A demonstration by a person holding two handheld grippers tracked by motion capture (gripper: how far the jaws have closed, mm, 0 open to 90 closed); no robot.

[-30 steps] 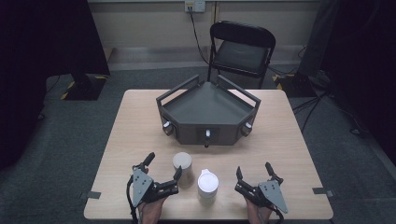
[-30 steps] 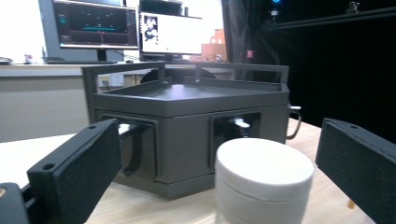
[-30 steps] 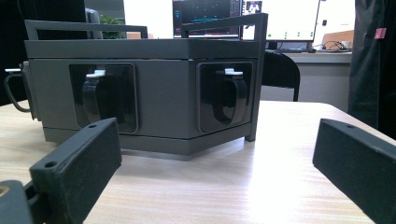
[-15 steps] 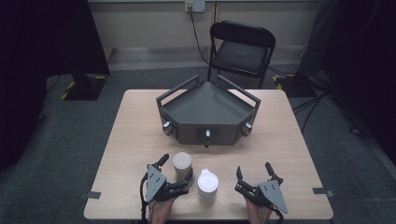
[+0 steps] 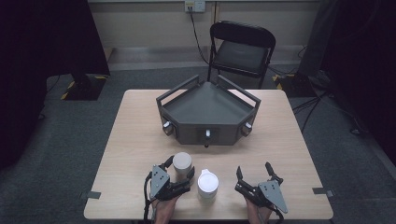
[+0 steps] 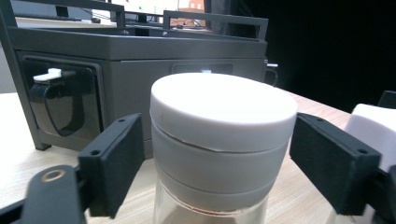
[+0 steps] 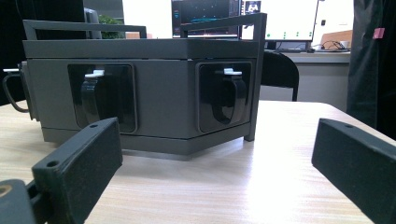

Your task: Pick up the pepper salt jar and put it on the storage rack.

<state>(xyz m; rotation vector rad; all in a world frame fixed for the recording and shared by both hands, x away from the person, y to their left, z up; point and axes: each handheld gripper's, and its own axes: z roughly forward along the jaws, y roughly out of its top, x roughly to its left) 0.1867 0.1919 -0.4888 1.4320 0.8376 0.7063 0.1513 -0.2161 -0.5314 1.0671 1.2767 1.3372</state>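
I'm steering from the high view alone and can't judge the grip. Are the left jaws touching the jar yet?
Observer: Not yet. The left gripper has just been closing its jaws around the jar, but a gap shows on each side of the lid.
Operator: And the right one?
Observer: The right gripper has its jaws wide open with nothing between them. It faces the box, whose side shows two recessed black handles.
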